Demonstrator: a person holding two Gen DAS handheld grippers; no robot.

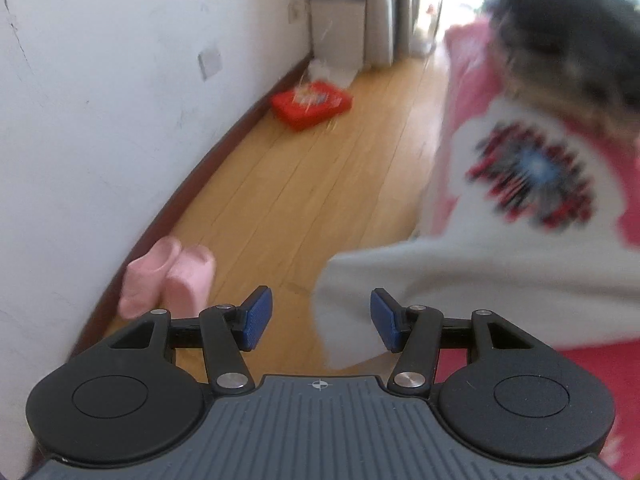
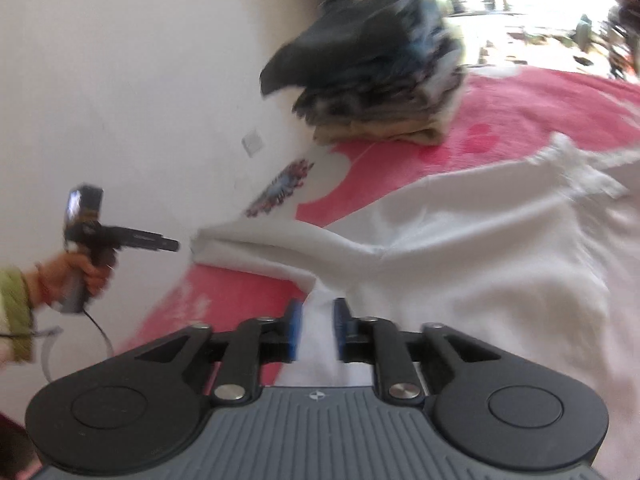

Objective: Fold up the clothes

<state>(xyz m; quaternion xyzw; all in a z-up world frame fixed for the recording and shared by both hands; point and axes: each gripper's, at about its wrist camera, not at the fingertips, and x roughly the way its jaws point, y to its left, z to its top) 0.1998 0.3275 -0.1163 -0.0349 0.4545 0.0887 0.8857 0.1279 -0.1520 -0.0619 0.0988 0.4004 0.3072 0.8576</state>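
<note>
A white garment [image 2: 480, 240] lies spread and creased on the pink bed cover [image 2: 520, 100]. One long sleeve [image 2: 248, 240] stretches left to the bed's edge. My right gripper [image 2: 318, 330] stands low over the garment's near edge with white cloth in the narrow gap between its blue pads, which do not visibly press on it. A hand holds my left gripper [image 2: 176, 245] just off the sleeve's end. In the left wrist view my left gripper [image 1: 322, 316] is open and empty, with the white garment [image 1: 440, 276] beside its right finger.
A pile of folded dark and beige clothes [image 2: 380, 80] sits at the bed's far corner by the white wall. On the wooden floor [image 1: 320, 200] left of the bed are pink slippers [image 1: 168, 276] and a red box [image 1: 312, 104].
</note>
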